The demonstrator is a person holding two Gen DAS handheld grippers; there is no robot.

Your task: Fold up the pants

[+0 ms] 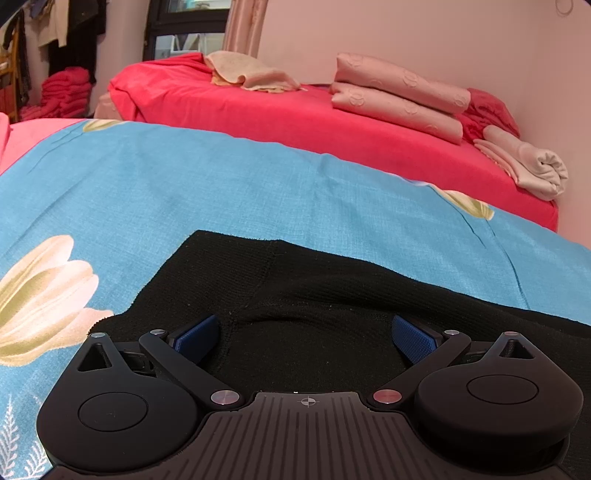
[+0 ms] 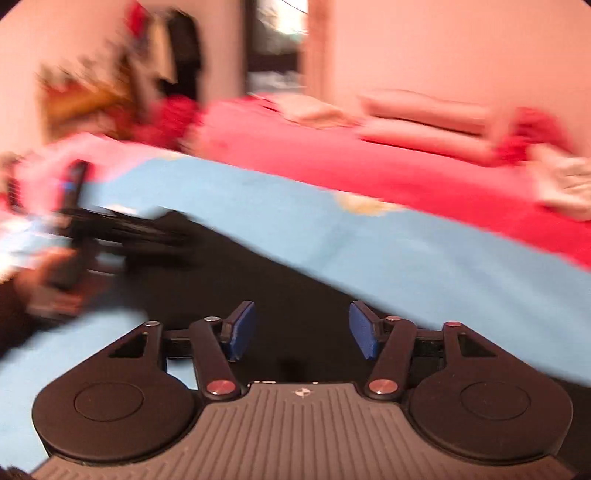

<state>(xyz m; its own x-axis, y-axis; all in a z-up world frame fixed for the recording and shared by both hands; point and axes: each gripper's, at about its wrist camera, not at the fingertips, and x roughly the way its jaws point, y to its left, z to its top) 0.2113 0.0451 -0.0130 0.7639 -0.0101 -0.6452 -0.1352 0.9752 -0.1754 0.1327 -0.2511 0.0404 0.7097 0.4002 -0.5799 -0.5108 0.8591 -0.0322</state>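
Left wrist view: black knit pants (image 1: 332, 295) lay on blue floral sheet (image 1: 221, 184), ribbed texture, seam visible, fabric bunched into low ridge between pads. Left tool (image 1: 306, 338) spread wide over pants, pinching nothing. Behind: red bed (image 1: 295, 118) with folded pink towels (image 1: 399, 96), pink wall (image 1: 443, 33).

Right wrist view: blurred. Pants (image 2: 240, 280) ran dark across sheet (image 2: 369, 240). Right tool (image 2: 303, 328) part spread, pads clear of cloth. At left, person's hand (image 2: 48, 284) held left tool (image 2: 74, 221).
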